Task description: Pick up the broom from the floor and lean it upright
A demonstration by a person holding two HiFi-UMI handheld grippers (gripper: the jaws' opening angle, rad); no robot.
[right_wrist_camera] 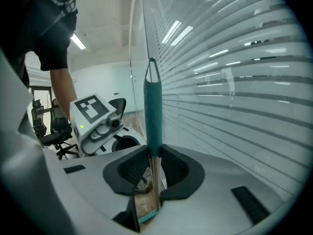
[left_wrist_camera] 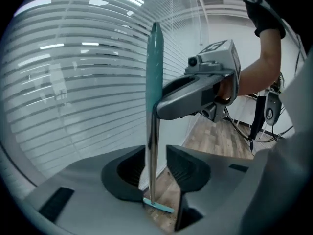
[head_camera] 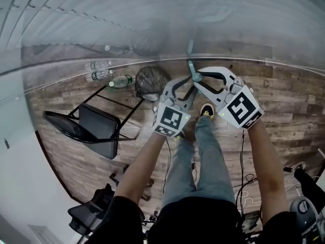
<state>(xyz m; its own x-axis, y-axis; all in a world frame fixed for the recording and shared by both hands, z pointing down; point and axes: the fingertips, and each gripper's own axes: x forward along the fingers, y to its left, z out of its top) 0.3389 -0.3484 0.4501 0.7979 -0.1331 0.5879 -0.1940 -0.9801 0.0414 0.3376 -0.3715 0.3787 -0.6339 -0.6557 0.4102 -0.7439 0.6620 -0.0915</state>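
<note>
The broom stands upright against the glass wall, its teal grip (left_wrist_camera: pixel 155 58) on top and its metal pole (left_wrist_camera: pixel 152 151) running down to the teal head bar (left_wrist_camera: pixel 159 205) on the floor. My right gripper (right_wrist_camera: pixel 152 168) is shut on the handle where the teal grip (right_wrist_camera: pixel 152 116) meets the pole. Lower down, my left gripper (left_wrist_camera: pixel 157 169) is open; the pole sits between its pads with a gap on the right side. In the head view both grippers, left (head_camera: pixel 187 91) and right (head_camera: pixel 197 78), meet at the broom's handle (head_camera: pixel 191 65), in front of my legs.
A glass wall with blinds (head_camera: pixel 152 19) runs across the far side. On the wooden floor to the left are a black folding chair (head_camera: pixel 94 126), water bottles (head_camera: pixel 119 81) and a dark round bundle (head_camera: pixel 151 80). Cables (head_camera: pixel 244 182) lie at the right, an office chair (head_camera: pixel 89 212) near left.
</note>
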